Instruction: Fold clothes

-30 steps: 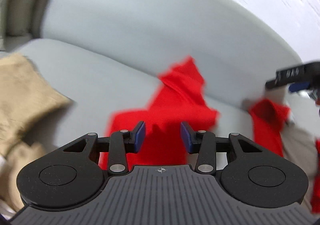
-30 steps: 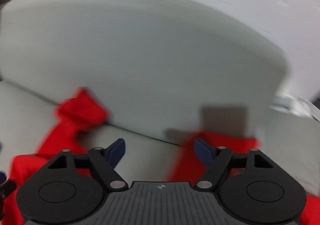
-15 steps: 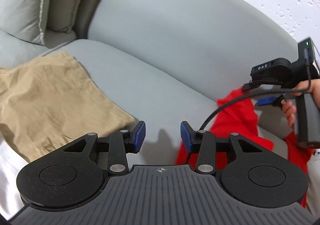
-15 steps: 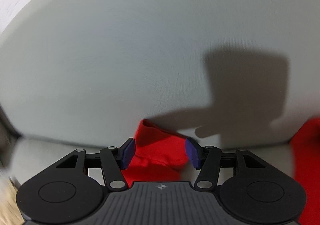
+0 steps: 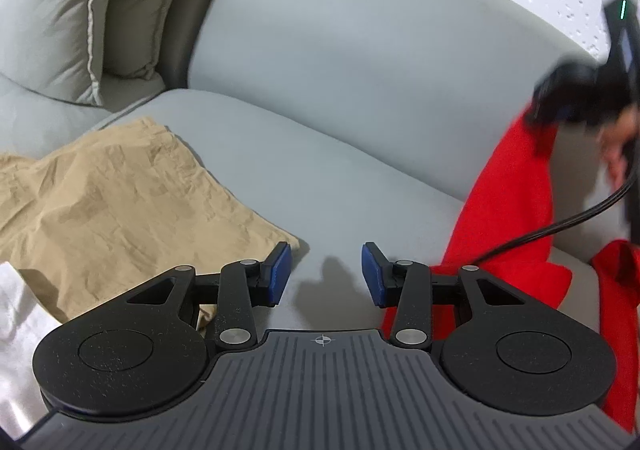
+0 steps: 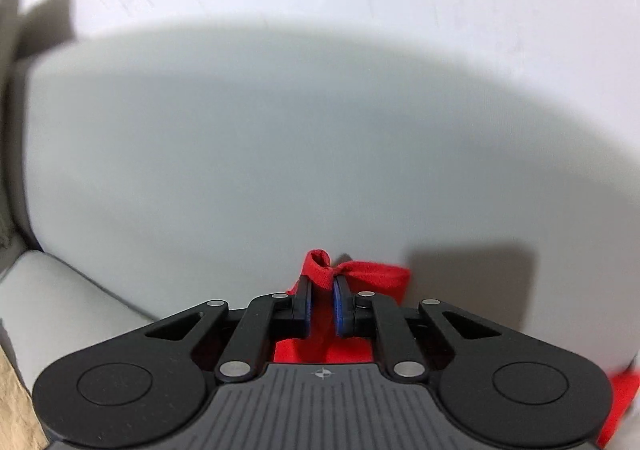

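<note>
A red garment (image 5: 508, 201) hangs at the right of the left wrist view, lifted off the grey sofa seat (image 5: 320, 169) by my right gripper (image 5: 548, 117), which is blurred there. In the right wrist view my right gripper (image 6: 322, 296) is shut on a bunched red edge of the garment (image 6: 320, 268), in front of the sofa backrest. My left gripper (image 5: 325, 270) is open above the bare seat, with nothing between its blue pads. A crumpled tan garment (image 5: 120, 189) lies on the seat just left of it.
A grey cushion (image 5: 52, 9) leans in the sofa's far-left corner. White cloth (image 5: 16, 314) lies at the lower left edge. A black cable (image 5: 560, 226) runs from the right gripper across the red garment. A person's hand (image 5: 618, 145) holds the right gripper.
My right gripper closed from open onto the red garment's edge and lifted it. My left gripper swung left, off the red garment toward the tan one.
</note>
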The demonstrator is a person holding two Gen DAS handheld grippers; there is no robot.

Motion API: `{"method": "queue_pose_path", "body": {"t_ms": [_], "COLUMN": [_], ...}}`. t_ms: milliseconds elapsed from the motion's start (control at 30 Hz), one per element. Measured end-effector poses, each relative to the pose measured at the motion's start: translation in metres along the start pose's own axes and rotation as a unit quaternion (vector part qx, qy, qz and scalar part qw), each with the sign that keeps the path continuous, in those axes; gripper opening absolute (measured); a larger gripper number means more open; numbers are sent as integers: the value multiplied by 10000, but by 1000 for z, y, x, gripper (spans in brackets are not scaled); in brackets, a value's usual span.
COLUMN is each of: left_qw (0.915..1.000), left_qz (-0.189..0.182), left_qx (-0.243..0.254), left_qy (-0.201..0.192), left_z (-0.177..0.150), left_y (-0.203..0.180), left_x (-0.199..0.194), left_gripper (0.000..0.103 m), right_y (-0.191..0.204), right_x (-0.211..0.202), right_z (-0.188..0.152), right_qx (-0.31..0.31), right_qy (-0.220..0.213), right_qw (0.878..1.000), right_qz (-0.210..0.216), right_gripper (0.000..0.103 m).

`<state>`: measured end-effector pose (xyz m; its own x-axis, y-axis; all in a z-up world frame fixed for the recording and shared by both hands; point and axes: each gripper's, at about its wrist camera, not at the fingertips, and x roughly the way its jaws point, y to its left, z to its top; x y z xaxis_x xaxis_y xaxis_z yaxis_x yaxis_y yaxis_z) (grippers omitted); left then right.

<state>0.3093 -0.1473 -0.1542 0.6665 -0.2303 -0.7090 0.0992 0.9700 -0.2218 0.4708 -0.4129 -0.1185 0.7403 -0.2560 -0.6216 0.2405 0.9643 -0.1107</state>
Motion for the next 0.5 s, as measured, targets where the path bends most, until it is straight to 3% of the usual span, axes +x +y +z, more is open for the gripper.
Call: {"method": "queue_pose_path", "body": {"t_ms": [133, 233, 367, 500], "left_qw": [10000, 9999, 9997, 9995], "left_qz": [50, 123, 191, 208], "left_qx": [0, 18, -118, -180], "left_qy": [-32, -48, 34, 134], "left_z": [0, 0, 1, 1], "left_y": [4, 8, 15, 17], "left_x": [-3, -4, 2, 10], "left_gripper": [45, 46, 46, 46], "right_y": [15, 27, 24, 41], "right_x": [-32, -36, -44, -9], "right_z": [32, 48, 62, 48], "right_qx": [-300, -400, -327, -859], "right_qy": [-814, -1146, -1325, -1355], "right_qw": [9962, 9925, 9900, 9848], "right_qz": [-45, -173, -352, -659], "right_gripper": [11, 11, 11, 11]}}
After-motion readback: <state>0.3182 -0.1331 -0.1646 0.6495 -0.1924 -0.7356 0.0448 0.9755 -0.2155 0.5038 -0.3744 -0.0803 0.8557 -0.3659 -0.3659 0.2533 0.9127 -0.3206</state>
